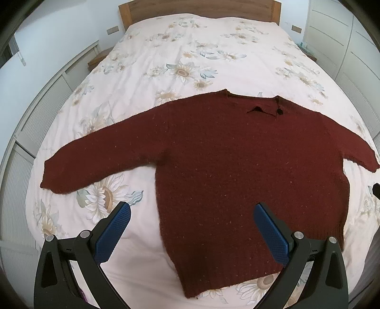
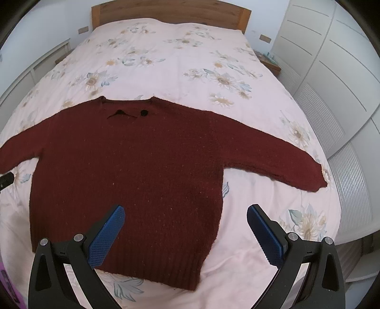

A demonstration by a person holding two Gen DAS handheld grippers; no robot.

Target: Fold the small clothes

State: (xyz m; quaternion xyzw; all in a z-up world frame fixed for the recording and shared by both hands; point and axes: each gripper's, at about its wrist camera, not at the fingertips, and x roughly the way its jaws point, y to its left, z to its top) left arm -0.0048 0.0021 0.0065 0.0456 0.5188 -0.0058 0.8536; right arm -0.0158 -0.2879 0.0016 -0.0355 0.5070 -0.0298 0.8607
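A small dark red knitted sweater (image 1: 237, 171) lies flat and face up on the bed, both sleeves spread out to the sides, collar toward the headboard. It shows again in the right wrist view as the sweater (image 2: 133, 171). My left gripper (image 1: 192, 209) hovers open above the sweater's lower left edge, blue pads wide apart and nothing between them. My right gripper (image 2: 186, 212) is open too, above the lower right part of the body near the hem. A dark tip of the other gripper peeks in at each view's edge.
The bed carries a pale pink duvet with a sunflower print (image 1: 190, 47), and a wooden headboard (image 2: 171, 12) stands at the far end. White wardrobe doors (image 2: 332, 71) line the right side. White slatted panels (image 1: 35, 130) run along the left.
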